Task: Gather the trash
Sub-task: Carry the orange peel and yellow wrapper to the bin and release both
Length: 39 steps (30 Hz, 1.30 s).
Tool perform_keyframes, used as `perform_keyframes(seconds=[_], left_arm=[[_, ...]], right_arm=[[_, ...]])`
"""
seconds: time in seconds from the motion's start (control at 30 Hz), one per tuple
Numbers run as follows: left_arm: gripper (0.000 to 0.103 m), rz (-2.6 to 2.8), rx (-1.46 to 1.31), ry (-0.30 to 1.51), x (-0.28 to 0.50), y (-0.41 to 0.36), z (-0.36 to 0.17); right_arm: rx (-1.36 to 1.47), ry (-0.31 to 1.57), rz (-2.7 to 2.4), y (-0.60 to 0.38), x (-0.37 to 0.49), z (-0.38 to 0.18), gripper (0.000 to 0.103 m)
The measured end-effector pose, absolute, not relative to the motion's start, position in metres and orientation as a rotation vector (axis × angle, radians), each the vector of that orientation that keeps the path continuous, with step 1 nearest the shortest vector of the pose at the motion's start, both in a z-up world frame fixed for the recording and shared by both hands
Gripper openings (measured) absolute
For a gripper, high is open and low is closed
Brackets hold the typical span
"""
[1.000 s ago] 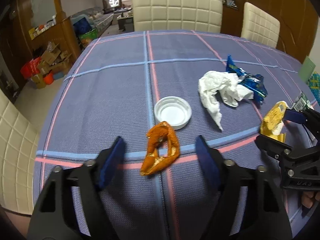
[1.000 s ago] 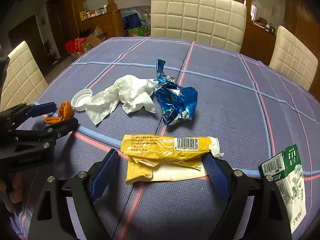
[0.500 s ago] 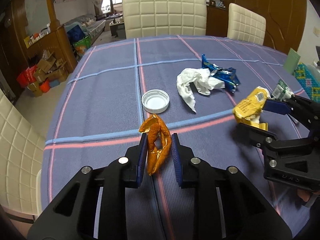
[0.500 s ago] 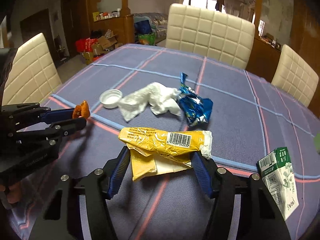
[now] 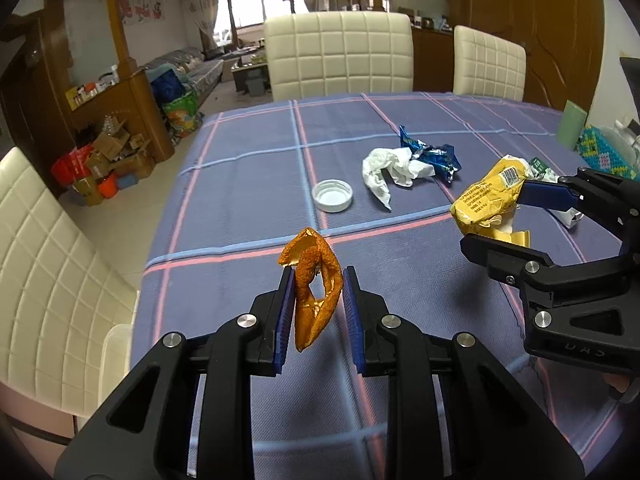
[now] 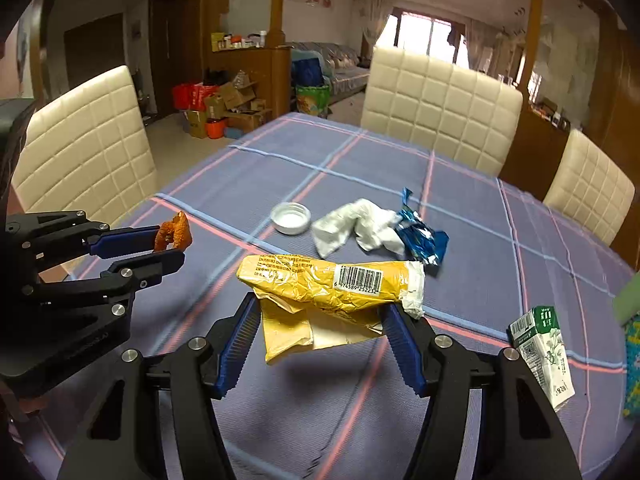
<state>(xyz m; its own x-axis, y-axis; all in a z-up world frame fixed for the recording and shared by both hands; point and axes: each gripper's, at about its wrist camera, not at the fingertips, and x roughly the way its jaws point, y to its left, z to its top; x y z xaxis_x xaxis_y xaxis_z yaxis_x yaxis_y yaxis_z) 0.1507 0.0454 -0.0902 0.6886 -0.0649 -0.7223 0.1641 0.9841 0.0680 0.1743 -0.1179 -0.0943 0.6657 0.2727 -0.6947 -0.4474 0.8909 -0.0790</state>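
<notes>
— What have you got in each claw?

— My left gripper (image 5: 316, 300) pinches a curled, leathery strip of orange peel (image 5: 314, 284) between its ribbed blue pads, clear of the cloth. My right gripper (image 6: 320, 340) is clamped on a crinkled yellow foil wrapper (image 6: 328, 280) with a printed barcode — it hangs off the table too, one limp flap drooping below.

— And what is left down there?

— A round white plastic lid (image 5: 332, 196), a crumpled white paper tissue (image 5: 390, 170) touching a shiny blue foil packet (image 5: 434, 154), and a small green-and-white carton (image 6: 544, 350) at my right. They lie on a woven purple tablecloth (image 5: 248, 184) crossed with pink and blue lines, with quilted cream chairs (image 5: 338, 56) around it. Both claws tilt downward, side by side.
</notes>
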Motion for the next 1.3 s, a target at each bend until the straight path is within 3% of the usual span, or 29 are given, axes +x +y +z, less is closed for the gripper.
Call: perform_keyframes(seconds=[0.57,1.3], left_arm=[[0.025,0.013,0.072,0.738,0.081,0.118,-0.07],[0.025,0.253,-0.083,0.786,0.053,0.257,-0.101]], right_arm=[[-0.316,0.702,0.533,-0.037,0.133,-0.077,0.06],[-0.419,0.76,0.747,0.111,0.132,-0.109,0.061]])
